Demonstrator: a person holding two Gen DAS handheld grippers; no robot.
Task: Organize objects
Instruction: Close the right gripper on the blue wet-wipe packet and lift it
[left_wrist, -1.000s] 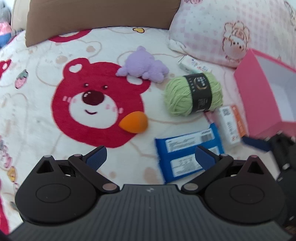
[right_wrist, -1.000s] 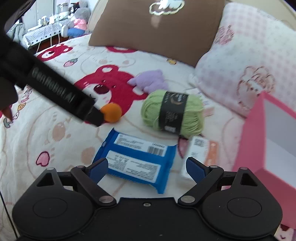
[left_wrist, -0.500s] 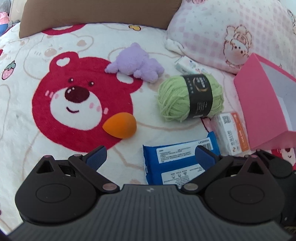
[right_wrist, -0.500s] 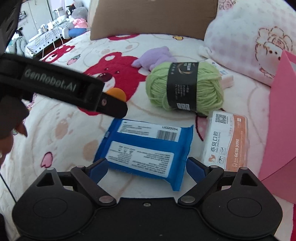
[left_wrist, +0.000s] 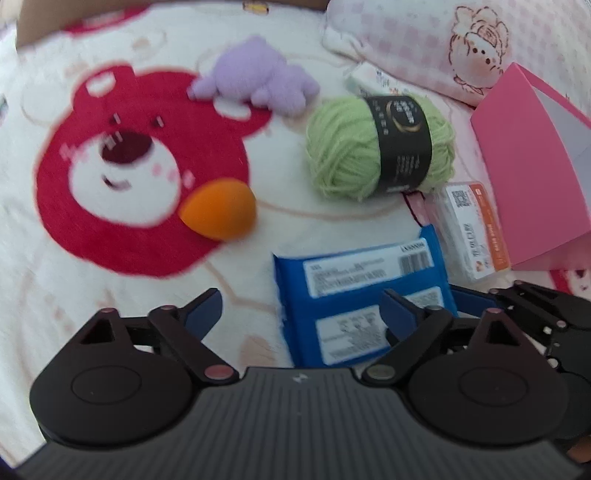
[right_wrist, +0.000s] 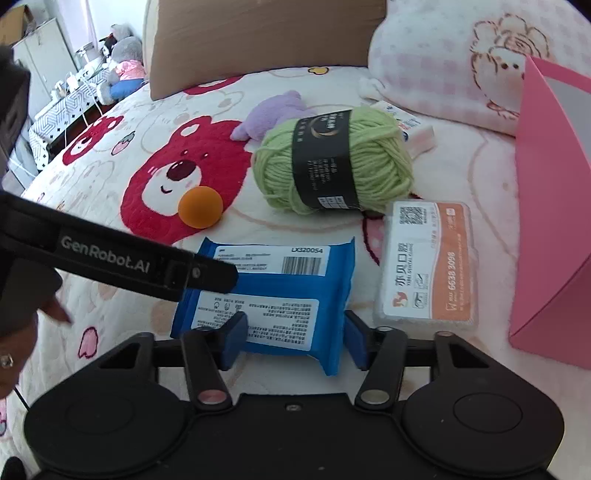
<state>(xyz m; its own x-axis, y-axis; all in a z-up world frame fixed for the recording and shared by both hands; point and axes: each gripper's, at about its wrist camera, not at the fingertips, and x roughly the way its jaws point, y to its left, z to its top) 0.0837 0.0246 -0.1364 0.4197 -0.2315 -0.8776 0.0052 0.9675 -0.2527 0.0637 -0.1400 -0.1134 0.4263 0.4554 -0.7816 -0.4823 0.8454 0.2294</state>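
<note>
A blue wipes pack (right_wrist: 280, 284) lies flat on the bear-print blanket (right_wrist: 110, 177). My right gripper (right_wrist: 295, 338) is low over its near end with jaws closing; the pack's near right corner sits between the fingers, undeformed, and I see no pad pressing. My left gripper (left_wrist: 303, 308) hangs over the pack's (left_wrist: 354, 295) left part, jaws closing, its right finger above the pack and its left finger above bare blanket. In the right wrist view the left gripper (right_wrist: 207, 275) reaches in over the pack's left edge. An orange sponge (left_wrist: 219, 208) lies beyond.
A green yarn ball (right_wrist: 332, 162), a purple plush (left_wrist: 255, 79) and a white-and-orange floss box (right_wrist: 428, 266) lie around the pack. A pink open box (right_wrist: 550, 206) stands at the right. A pink pillow (right_wrist: 443, 55) and a brown cushion (right_wrist: 258, 37) line the back.
Both grippers have come down closer to the blue pack. Both pairs of jaws have narrowed from wide open. The right gripper's fingers now flank the pack's near end.
</note>
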